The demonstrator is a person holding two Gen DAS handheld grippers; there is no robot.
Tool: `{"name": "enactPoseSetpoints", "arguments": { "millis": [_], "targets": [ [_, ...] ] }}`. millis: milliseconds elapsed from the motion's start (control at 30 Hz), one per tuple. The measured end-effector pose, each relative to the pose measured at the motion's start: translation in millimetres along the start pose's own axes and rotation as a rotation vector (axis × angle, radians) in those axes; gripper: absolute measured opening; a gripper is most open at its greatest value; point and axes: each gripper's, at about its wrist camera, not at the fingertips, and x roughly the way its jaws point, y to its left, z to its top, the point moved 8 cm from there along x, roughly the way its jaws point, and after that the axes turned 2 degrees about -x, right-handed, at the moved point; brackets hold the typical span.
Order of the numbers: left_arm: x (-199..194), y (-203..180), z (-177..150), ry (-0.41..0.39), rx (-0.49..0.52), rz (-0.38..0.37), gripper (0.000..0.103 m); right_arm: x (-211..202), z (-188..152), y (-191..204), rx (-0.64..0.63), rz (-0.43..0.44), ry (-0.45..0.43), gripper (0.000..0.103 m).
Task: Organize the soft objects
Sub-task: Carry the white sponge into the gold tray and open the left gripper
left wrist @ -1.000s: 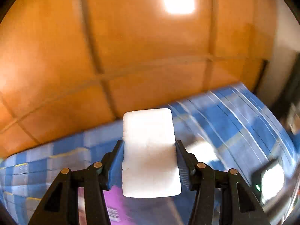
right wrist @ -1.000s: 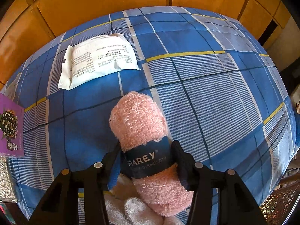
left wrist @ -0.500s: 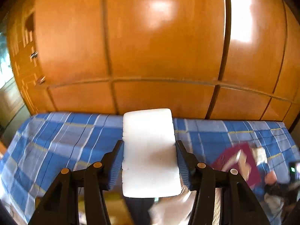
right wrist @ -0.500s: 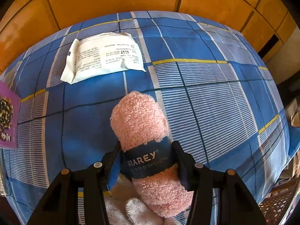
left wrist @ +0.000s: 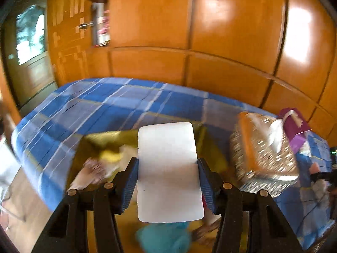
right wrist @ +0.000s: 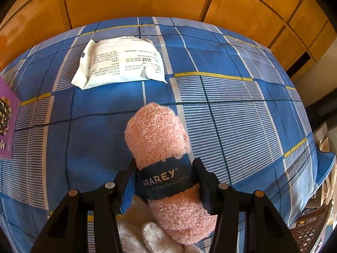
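Swung from the wall toward a yellow bin (left wrist: 101,139), left gripper (left wrist: 167,181) clamps the white sponge (left wrist: 168,168), ready to lower and drop, while right gripper (right wrist: 163,181) pinches the pink dishcloth roll (right wrist: 160,139)

A bed (right wrist: 242,109) fills most of the right wrist view, covered in a blue plaid sheet with white striped squares and thin yellow lines. Behind it, on the far side, stands a wall of glossy orange wooden panels (left wrist: 231,31) with dark seams, catching bright patches of light. In the left wrist view, far left, a door (left wrist: 69,27) of the same wood bears a metal handle, and beside it a window or glass pane (left wrist: 29,33) shows blurred daylight. A purple box (right wrist: 6,126) with a flower picture lies at the left edge of the bed. At the near right, past the bed's edge, part of a brown woven basket (right wrist: 309,232) shows.
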Motion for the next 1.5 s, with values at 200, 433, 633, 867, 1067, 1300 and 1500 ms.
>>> {"name": "enactPoseSetpoints", "arguments": {
  "millis": [200, 433, 633, 867, 1067, 1300, 1500],
  "targets": [
    [-9, 39, -23, -0.019, -0.018, 0.089, 0.057, 2, 2, 0, -0.042, -0.037, -0.026, 0.05],
    [-3, 56, -38, 0.002, -0.063, 0.094, 0.057, 3, 4, 4, -0.088, -0.079, -0.054, 0.049],
    [-6, 62, -37, -0.009, -0.065, 0.124, 0.057, 7, 4, -2, -0.012, -0.023, -0.03, 0.051],
    [2, 73, -43, 0.017, -0.073, 0.158, 0.057, 7, 4, 0, -0.038, -0.042, -0.044, 0.049],
    [8, 91, -48, 0.04, -0.123, 0.175, 0.058, 5, 4, 4, -0.092, -0.074, -0.062, 0.047],
    [19, 104, -54, 0.087, -0.201, 0.131, 0.063, 5, 4, 4, -0.099, -0.083, -0.065, 0.047],
    [23, 105, -58, 0.101, -0.199, 0.148, 0.078, 4, 3, 5, -0.102, -0.086, -0.065, 0.047]
  ]
}}
